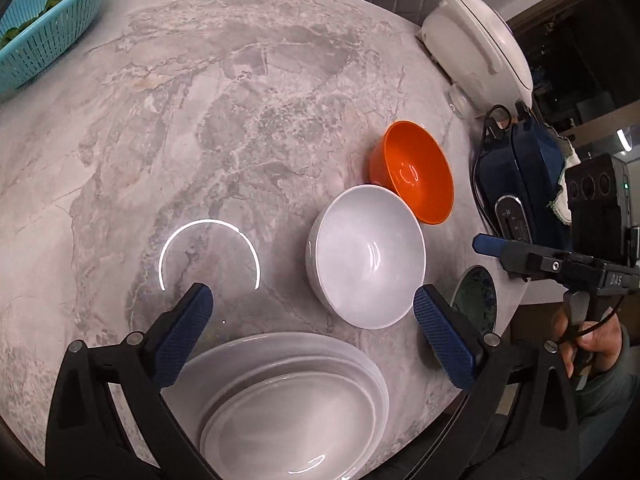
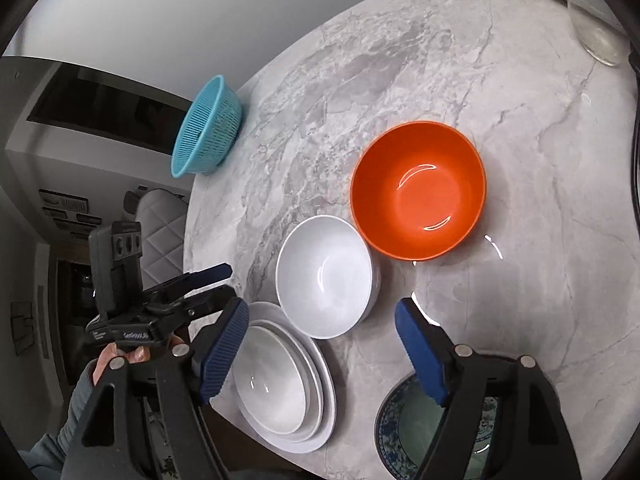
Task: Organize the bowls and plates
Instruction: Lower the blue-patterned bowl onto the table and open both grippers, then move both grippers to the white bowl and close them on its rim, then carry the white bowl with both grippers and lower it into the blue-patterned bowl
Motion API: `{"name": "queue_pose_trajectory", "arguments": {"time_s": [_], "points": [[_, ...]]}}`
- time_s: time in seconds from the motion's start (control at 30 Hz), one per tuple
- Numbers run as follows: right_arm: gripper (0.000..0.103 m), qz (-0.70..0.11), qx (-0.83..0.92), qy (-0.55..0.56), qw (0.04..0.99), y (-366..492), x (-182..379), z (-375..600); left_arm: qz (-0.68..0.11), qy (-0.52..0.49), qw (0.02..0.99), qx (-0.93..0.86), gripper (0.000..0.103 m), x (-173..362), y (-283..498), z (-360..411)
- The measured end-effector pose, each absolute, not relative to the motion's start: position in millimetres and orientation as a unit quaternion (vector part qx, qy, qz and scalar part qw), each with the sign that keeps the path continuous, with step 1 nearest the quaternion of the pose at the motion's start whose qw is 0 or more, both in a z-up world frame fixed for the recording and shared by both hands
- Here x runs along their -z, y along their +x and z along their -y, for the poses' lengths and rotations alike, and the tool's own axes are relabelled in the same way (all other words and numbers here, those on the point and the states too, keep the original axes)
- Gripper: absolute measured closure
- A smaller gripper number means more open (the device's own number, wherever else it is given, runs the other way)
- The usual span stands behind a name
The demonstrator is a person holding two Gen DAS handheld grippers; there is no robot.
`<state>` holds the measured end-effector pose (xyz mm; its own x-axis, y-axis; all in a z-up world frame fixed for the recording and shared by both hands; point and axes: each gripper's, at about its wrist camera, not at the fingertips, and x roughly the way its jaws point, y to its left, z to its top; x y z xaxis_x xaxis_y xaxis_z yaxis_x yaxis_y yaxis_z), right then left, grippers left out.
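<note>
A stack of white oval plates (image 1: 288, 404) (image 2: 280, 392) lies at the near edge of the marble table (image 1: 200, 120) (image 2: 520, 160). Behind it stands a white bowl (image 1: 368, 256) (image 2: 324, 280), and an orange bowl (image 1: 416, 172) (image 2: 418, 190) stands just beyond that one. A dark blue-patterned plate (image 1: 478, 296) (image 2: 412, 428) lies near the edge, partly hidden by a finger. My left gripper (image 1: 312, 308) (image 2: 208, 276) hangs open above the plate stack, nothing between its pads. My right gripper (image 2: 324, 334) (image 1: 492, 246) is open over the gap between the stack and the patterned plate, empty.
A turquoise colander (image 1: 44, 24) (image 2: 208, 128) with green leaves sits at the far left edge. A white lidded cooker (image 1: 480, 48) and a dark blue appliance (image 1: 520, 184) with a cloth stand at the right. A clear glass (image 2: 596, 20) stands far off. A person's hands (image 1: 592, 340) (image 2: 116, 360) hold the grips.
</note>
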<state>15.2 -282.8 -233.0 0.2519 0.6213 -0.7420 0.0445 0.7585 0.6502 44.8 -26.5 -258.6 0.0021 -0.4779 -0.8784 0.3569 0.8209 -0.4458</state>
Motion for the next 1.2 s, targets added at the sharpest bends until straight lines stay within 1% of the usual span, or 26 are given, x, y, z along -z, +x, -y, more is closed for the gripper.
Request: {"name": "queue_pose_trajectory", "arguments": {"time_s": [0.3, 0.43, 0.47, 0.5, 0.53, 0.57, 0.6, 0.67, 0.73, 0.8, 0.83, 0.9, 0.93, 1.1, 1.2], "points": [[0.024, -0.617, -0.145, 0.280, 0.721, 25, 276, 269, -0.668, -0.007, 0.693, 0.272, 0.001, 290, 51, 57], [0.031, -0.625, -0.130, 0.281, 0.716, 30, 288, 270, -0.685, 0.004, 0.682, 0.257, 0.004, 307, 60, 61], [0.034, -0.628, -0.130, 0.282, 0.713, 31, 291, 270, -0.683, 0.009, 0.683, 0.259, 0.009, 307, 60, 63], [0.035, -0.632, -0.128, 0.281, 0.710, 31, 293, 269, -0.681, 0.015, 0.684, 0.261, 0.021, 308, 60, 65], [0.040, -0.635, -0.127, 0.280, 0.709, 31, 295, 268, -0.682, 0.021, 0.682, 0.263, 0.028, 310, 61, 67], [0.045, -0.636, -0.127, 0.280, 0.707, 31, 297, 267, -0.683, 0.026, 0.682, 0.262, 0.040, 313, 62, 69], [0.049, -0.640, -0.127, 0.278, 0.705, 31, 299, 266, -0.685, 0.029, 0.680, 0.261, 0.048, 317, 63, 70], [0.062, -0.645, -0.128, 0.276, 0.702, 31, 303, 263, -0.690, 0.035, 0.673, 0.263, 0.055, 324, 64, 74], [0.067, -0.650, -0.128, 0.274, 0.697, 30, 307, 261, -0.691, 0.041, 0.671, 0.264, 0.057, 327, 64, 77], [0.074, -0.654, -0.127, 0.276, 0.693, 30, 312, 259, -0.689, 0.043, 0.670, 0.273, 0.072, 328, 64, 81], [0.081, -0.655, -0.127, 0.276, 0.692, 30, 313, 259, -0.687, 0.043, 0.670, 0.277, 0.076, 327, 64, 83], [0.084, -0.653, -0.132, 0.283, 0.690, 29, 315, 259, -0.682, 0.049, 0.672, 0.284, 0.090, 325, 64, 89], [0.087, -0.652, -0.134, 0.281, 0.691, 29, 315, 258, -0.681, 0.056, 0.673, 0.284, 0.092, 325, 63, 94], [0.087, -0.648, -0.134, 0.272, 0.699, 30, 311, 255, -0.682, 0.052, 0.673, 0.282, 0.092, 319, 62, 97], [0.087, -0.641, -0.138, 0.275, 0.704, 27, 302, 256, -0.677, 0.054, 0.677, 0.283, 0.092, 303, 55, 102]]}}
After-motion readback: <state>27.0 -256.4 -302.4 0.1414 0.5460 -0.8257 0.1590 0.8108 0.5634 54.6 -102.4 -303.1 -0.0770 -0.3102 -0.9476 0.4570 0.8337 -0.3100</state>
